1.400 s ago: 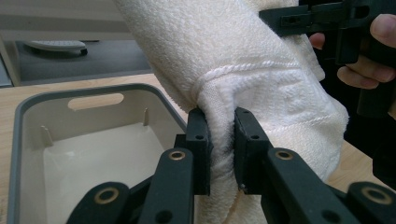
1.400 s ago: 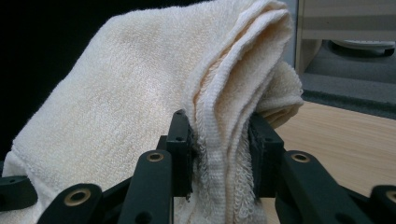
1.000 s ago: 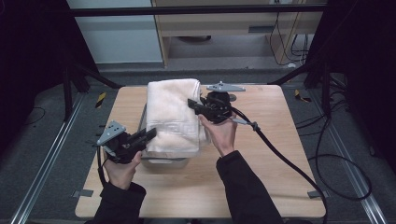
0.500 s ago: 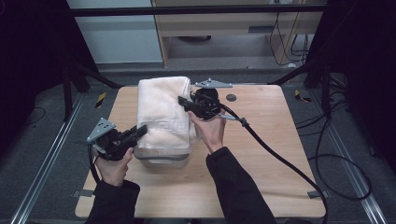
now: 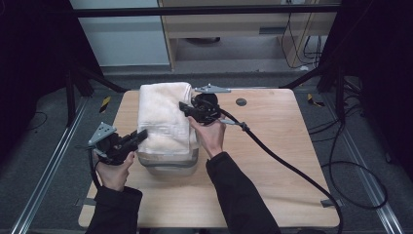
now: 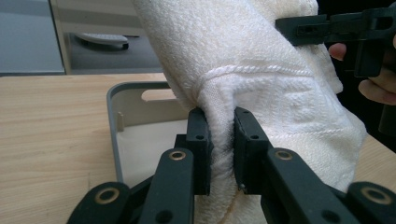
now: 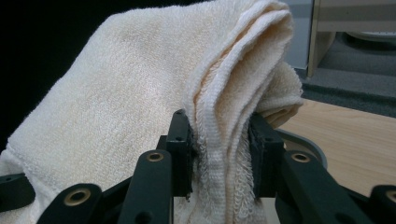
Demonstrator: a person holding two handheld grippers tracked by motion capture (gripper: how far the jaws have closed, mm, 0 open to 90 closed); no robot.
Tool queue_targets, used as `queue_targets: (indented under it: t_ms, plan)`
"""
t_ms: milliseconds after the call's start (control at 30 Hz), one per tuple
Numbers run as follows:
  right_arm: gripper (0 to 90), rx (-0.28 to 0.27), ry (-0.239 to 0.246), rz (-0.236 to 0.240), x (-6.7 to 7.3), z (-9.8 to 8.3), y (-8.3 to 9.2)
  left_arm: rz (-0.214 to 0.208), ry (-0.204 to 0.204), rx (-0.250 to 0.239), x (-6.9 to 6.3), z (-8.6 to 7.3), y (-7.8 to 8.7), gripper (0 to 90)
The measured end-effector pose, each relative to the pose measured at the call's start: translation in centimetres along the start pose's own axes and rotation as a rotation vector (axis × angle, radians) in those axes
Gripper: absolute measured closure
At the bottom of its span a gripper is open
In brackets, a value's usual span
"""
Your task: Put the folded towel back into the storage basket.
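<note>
Here, from the high view, I see the folded cream towel (image 5: 163, 117) lying over a grey bin (image 5: 168, 163) on the wooden table (image 5: 272, 161), toward its left and far side. The left gripper (image 5: 139, 136) is at the towel's near-left edge, and the right gripper (image 5: 185, 108) is at its right side, farther away. This view is too small to show me how the jaws stand.

The left gripper view gives what the high view does not: the bin's (image 6: 112, 121) grey wall with a handle slot, and its pale inside, just behind the hanging towel (image 6: 261, 84). The left gripper (image 6: 222, 154) has its jaws narrow and pressed on a thick fold of the towel. The other gripper shows at the upper right of this view.

In the right gripper view, the right gripper (image 7: 219, 154) also clamps the towel (image 7: 140, 93), on its layered hem. The fingers (image 7: 180, 149) squeeze several edges together.
</note>
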State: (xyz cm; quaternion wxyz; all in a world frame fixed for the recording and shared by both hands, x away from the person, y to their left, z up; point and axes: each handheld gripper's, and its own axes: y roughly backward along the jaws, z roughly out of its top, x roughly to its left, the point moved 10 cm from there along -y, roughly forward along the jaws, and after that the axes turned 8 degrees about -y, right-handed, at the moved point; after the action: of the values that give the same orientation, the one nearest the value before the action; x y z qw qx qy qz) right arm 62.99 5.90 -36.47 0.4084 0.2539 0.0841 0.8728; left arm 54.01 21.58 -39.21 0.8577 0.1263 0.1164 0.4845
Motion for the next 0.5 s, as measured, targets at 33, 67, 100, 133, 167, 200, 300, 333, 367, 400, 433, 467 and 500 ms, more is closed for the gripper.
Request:
queue_targets:
  t_ms: [33,67,100,133,167,200,300,333,367,400,433,467,500]
  plan:
    - [66.9,0.003,-0.001,-0.001,-0.1,-0.2,-0.3,0.003,0.001,0.006,0.2,-0.2,-0.1,77.9]
    - [66.9,0.006,-0.001,-0.003,-0.1,-0.3,-0.5,0.006,0.004,0.013,0.4,-0.4,-0.3,78.0]
    - [66.9,0.01,-0.002,-0.005,-0.2,-0.6,-0.8,0.007,0.006,0.017,0.6,-0.6,-0.4,78.0]
    - [66.9,0.014,-0.004,-0.008,-0.3,-0.7,-1.0,0.009,0.007,0.022,0.7,-0.7,-0.5,78.0]
    - [66.9,0.017,-0.007,-0.009,-0.4,-0.9,-1.2,0.01,0.008,0.025,0.8,-0.8,-0.6,77.9]
    - [66.9,0.018,-0.009,-0.01,-0.5,-1.0,-1.4,0.013,0.008,0.029,0.9,-1.0,-0.6,77.9]
    - [66.9,0.022,-0.013,-0.014,-0.6,-1.3,-1.9,0.017,0.008,0.038,1.2,-1.3,-0.9,78.0]
    - [66.9,0.023,-0.011,-0.016,-0.7,-1.4,-2.0,0.021,0.009,0.043,1.3,-1.4,-1.0,78.0]
    - [66.9,0.027,-0.016,-0.018,-0.8,-1.6,-2.3,0.024,0.011,0.049,1.4,-1.6,-1.1,78.0]
    - [66.9,0.03,-0.017,-0.02,-0.8,-1.8,-2.5,0.026,0.011,0.054,1.5,-1.8,-1.2,78.0]
    - [66.9,0.032,-0.015,-0.023,-0.9,-2.0,-2.7,0.028,0.011,0.061,1.7,-2.0,-1.3,78.0]
    - [66.9,0.035,-0.014,-0.028,-1.0,-2.2,-2.9,0.029,0.01,0.065,1.7,-2.1,-1.4,78.0]
    - [66.9,0.038,-0.017,-0.031,-1.1,-2.3,-3.0,0.029,0.012,0.068,1.8,-2.2,-1.5,78.0]
